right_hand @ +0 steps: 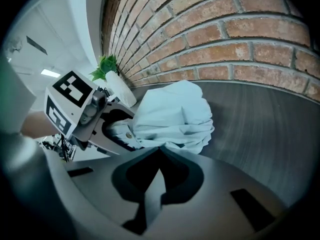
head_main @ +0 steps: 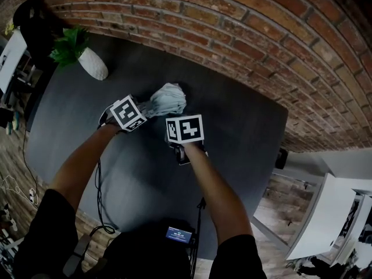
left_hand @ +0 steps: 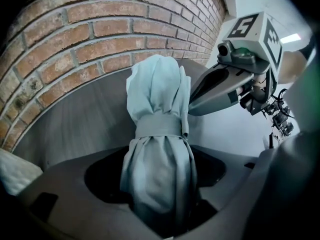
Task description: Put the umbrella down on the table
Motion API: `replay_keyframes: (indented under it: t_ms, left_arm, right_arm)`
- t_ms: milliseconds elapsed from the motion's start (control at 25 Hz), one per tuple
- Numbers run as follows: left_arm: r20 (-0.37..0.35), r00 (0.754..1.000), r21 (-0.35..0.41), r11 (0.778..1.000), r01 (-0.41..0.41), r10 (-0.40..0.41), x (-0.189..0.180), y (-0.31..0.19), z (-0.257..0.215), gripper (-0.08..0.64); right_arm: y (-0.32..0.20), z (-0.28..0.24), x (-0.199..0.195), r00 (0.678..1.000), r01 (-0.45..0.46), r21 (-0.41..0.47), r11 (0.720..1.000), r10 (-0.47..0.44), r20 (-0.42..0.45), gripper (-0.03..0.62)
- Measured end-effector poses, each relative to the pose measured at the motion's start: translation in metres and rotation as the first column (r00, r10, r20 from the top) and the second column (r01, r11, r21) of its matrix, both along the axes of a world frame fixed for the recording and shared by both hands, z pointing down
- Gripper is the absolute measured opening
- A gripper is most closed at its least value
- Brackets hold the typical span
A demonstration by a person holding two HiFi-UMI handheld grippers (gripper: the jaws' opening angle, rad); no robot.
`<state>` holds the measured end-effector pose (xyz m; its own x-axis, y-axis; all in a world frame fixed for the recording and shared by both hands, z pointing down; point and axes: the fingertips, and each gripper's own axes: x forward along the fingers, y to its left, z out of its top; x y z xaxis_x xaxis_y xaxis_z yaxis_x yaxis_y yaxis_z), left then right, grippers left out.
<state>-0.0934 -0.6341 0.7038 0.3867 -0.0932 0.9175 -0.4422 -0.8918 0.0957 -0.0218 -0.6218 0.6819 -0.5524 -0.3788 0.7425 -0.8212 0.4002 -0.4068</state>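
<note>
A folded pale blue-grey umbrella (head_main: 167, 100) lies on the dark table (head_main: 238, 118) near the brick wall, its cloth bound by a strap (left_hand: 159, 126). My left gripper (head_main: 146, 110) reaches it from the left. Its jaws stand wide around the lower part of the umbrella (left_hand: 161, 184), with dark gaps on both sides, so the left gripper (left_hand: 162, 160) is open. My right gripper (right_hand: 159, 149) has its tips together, touching the bunched cloth (right_hand: 172, 115). Whether it pinches a fold is hidden. The left gripper view shows the right gripper (left_hand: 192, 102) against the umbrella's side.
A brick wall (head_main: 244, 22) curves behind the table. A green plant (head_main: 71, 44) in a white pot (head_main: 94, 64) stands at the far left. Cables (head_main: 99, 199) hang over the near table edge. A small lit screen (head_main: 179, 234) sits at the person's chest.
</note>
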Motion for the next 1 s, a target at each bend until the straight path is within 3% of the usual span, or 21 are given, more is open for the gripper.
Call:
replay_keyframes:
  t_ms: [360,560,800,1000]
  left_arm:
    - [-0.022,1.000,0.079,0.997,-0.003,0.005,-0.003,0.000,-0.021,0.341]
    - [0.000,1.000,0.108,0.994,-0.024,0.025,-0.016,0.008,-0.044,0.342]
    - [-0.060,0.998,0.158,0.987,0.003,0.006,-0.029,0.028,-0.084,0.337]
    - [-0.166,0.986,0.169,0.985,0.039,-0.011,-0.044,0.062,-0.117,0.143]
  right_arm:
    - [0.008,-0.006,0.000,0.999,0.027,0.005,1.000,-0.027,-0.028,0.009]
    - [0.019,-0.015,-0.001,0.999,0.026,0.008,1.000,-0.025,-0.044,0.009]
    - [0.045,-0.029,0.008,0.998,0.006,0.021,1.000,-0.005,-0.068,0.009]
    - [0.070,-0.053,0.012,0.997,-0.008,0.053,0.999,0.012,-0.083,0.009]
